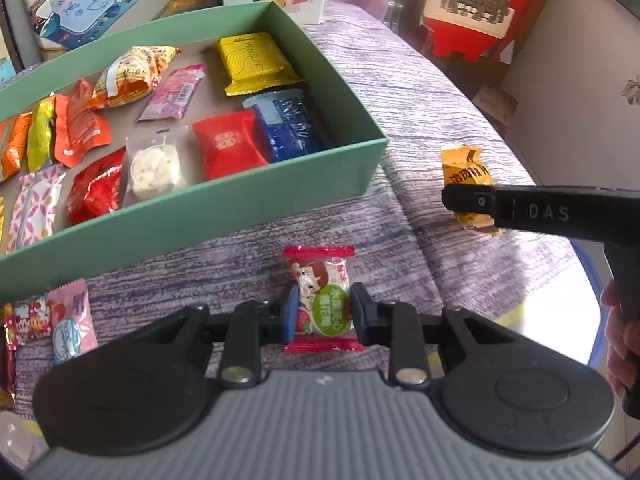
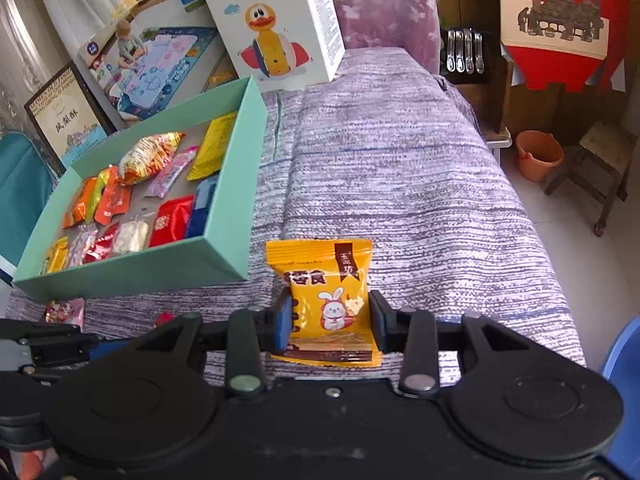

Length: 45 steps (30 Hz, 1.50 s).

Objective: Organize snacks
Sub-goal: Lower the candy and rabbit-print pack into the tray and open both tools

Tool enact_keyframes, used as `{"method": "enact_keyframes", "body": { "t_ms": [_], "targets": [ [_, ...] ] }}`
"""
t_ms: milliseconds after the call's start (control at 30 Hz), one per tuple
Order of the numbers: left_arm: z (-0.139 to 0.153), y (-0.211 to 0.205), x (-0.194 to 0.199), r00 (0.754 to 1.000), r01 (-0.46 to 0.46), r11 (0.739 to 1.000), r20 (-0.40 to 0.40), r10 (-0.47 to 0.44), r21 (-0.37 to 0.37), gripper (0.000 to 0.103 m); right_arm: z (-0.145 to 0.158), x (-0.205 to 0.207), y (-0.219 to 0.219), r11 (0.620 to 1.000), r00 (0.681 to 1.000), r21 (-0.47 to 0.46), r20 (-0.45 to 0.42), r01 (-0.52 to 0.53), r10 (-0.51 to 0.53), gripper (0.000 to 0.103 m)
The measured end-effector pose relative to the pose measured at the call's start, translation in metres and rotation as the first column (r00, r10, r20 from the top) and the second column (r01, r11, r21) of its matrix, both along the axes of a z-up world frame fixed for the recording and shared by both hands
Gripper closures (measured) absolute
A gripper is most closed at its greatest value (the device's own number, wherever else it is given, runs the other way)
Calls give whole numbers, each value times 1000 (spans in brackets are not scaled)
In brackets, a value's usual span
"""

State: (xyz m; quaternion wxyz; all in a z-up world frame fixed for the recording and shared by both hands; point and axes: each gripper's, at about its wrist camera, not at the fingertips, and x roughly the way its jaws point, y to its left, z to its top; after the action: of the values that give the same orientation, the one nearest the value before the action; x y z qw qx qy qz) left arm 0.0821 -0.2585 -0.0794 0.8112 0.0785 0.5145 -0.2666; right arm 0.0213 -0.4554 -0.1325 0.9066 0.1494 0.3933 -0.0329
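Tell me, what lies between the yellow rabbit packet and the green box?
Only bare purple striped cloth between yellow rabbit packet and green box, in the right wrist view.

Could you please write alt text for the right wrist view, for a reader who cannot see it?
The right gripper closes its two fingers on a yellow snack packet with a cartoon rabbit, lying on a purple striped cloth. To its left sits an open green box holding assorted wrapped snacks.

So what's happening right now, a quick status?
Left gripper shut on red-and-green candy. Right gripper clamped on yellow rabbit snack. Both on the cloth, green box close, path clear.
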Motion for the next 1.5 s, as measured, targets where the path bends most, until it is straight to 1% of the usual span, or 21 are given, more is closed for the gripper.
{"method": "enact_keyframes", "body": {
  "t_ms": [133,267,367,433,533,633,700,900,1067,1200,1267,1300,1333,1367,1400,1433,1467,1500],
  "targets": [
    [16,7,-5,1000,11,999,16,-11,-40,77,18,-4,10,1000,1000,-11,30,-10,11,65],
    [40,22,-2,998,1,997,56,4,-82,77,41,-1,24,1000,997,-9,77,-30,31,65],
    [57,39,10,995,-22,995,93,32,-100,76,56,10,39,998,993,9,109,-55,54,65],
    [66,51,22,992,-42,994,118,53,-97,76,64,19,49,997,990,17,124,-69,66,65],
    [72,70,45,988,-71,993,129,83,-92,76,70,38,66,996,987,29,137,-88,84,65],
    [71,88,70,985,-107,991,126,117,-84,76,73,61,83,994,986,29,136,-104,99,65],
    [68,98,88,984,-128,988,111,137,-85,76,73,79,92,993,986,35,129,-112,106,65],
    [51,111,125,984,-159,983,70,166,-91,76,58,124,110,992,989,44,92,-117,113,65],
    [36,111,144,985,-163,983,46,167,-90,76,44,147,118,992,991,38,60,-120,118,65],
    [29,108,153,986,-155,984,39,159,-89,76,39,156,120,992,992,31,46,-119,117,65],
    [27,106,155,987,-151,985,42,155,-85,75,38,160,120,993,992,27,48,-115,114,63],
    [26,105,155,987,-150,986,52,154,-79,69,38,160,120,994,993,26,52,-111,109,55],
    [26,103,155,986,-145,987,67,150,-73,49,38,160,119,994,993,34,53,-107,105,38],
    [27,102,153,986,-142,988,77,147,-68,36,39,160,117,994,994,46,57,-100,98,30],
    [27,102,152,985,-145,987,89,151,-61,16,39,158,117,994,994,49,65,-94,91,17],
    [28,101,149,982,-153,987,107,157,-51,8,41,156,117,995,993,45,74,-90,87,12],
    [30,101,147,980,-156,987,120,160,-44,7,42,154,117,995,993,44,81,-89,85,11],
    [31,101,145,979,-157,987,122,161,-40,5,43,152,117,995,993,44,82,-90,86,8]
  ]
}}
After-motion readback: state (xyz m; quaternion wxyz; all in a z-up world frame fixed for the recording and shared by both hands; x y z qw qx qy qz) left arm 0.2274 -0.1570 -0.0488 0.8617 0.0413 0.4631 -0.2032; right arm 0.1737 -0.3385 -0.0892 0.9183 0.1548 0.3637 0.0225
